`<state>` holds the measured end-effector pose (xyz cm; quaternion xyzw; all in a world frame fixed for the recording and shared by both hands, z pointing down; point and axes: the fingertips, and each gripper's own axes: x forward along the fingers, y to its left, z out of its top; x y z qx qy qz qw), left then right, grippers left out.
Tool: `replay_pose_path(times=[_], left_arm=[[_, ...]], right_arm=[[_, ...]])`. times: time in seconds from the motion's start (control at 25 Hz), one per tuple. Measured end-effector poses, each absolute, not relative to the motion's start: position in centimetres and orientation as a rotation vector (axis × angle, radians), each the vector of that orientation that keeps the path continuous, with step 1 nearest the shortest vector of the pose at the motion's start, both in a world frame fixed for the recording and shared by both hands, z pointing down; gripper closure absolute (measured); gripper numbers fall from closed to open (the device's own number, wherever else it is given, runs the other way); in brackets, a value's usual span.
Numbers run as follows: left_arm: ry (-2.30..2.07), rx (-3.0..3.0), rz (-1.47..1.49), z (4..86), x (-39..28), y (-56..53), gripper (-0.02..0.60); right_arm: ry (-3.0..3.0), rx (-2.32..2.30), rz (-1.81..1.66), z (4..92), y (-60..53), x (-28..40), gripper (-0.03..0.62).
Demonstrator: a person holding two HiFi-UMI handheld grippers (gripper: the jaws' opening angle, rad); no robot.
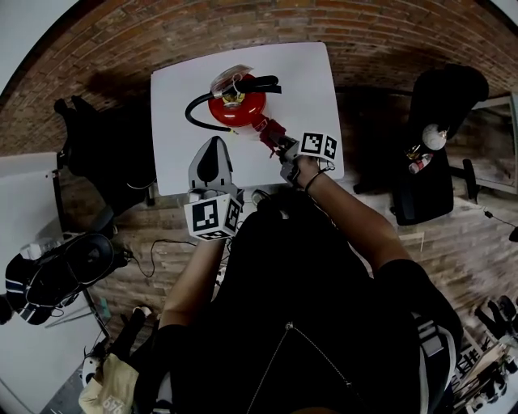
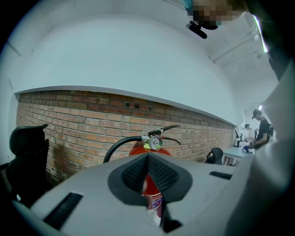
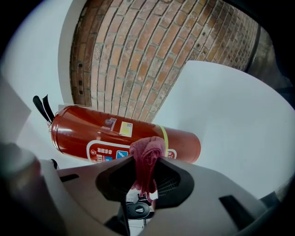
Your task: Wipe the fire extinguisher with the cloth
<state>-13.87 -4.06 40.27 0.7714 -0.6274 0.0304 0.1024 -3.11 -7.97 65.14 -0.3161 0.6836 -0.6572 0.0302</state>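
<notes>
A red fire extinguisher (image 1: pixel 235 103) with a black hose (image 1: pixel 193 114) stands upright on the white table (image 1: pixel 174 145). My right gripper (image 1: pixel 278 142) is shut on a dark red cloth (image 1: pixel 268 129), and the cloth sits close to the extinguisher's right side. In the right gripper view the cloth (image 3: pixel 146 159) bunches between the jaws of the right gripper (image 3: pixel 147 170), just in front of the labelled red body (image 3: pixel 92 131). My left gripper (image 1: pixel 214 147) points at the extinguisher from the near side, shut and empty. In the left gripper view its tip (image 2: pixel 147 156) sits below the gauge (image 2: pixel 155 143).
A black office chair (image 1: pixel 441 137) stands right of the table and another black chair (image 1: pixel 101 149) left of it. A second white table (image 1: pixel 24 202) at the left edge has a dark bag (image 1: pixel 61 271) by it. Behind the table runs a brick wall (image 1: pixel 243 24).
</notes>
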Motion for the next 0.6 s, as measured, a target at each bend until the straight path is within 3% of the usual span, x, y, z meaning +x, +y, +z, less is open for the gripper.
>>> replay_pose_path(times=[0.6], left_arm=[[-1.852, 2.262, 0.089, 40.5, -14.3, -3.1, 0.571]], right_arm=[[2.162, -0.889, -1.963, 60.2, -7.6, -3.2, 0.484]])
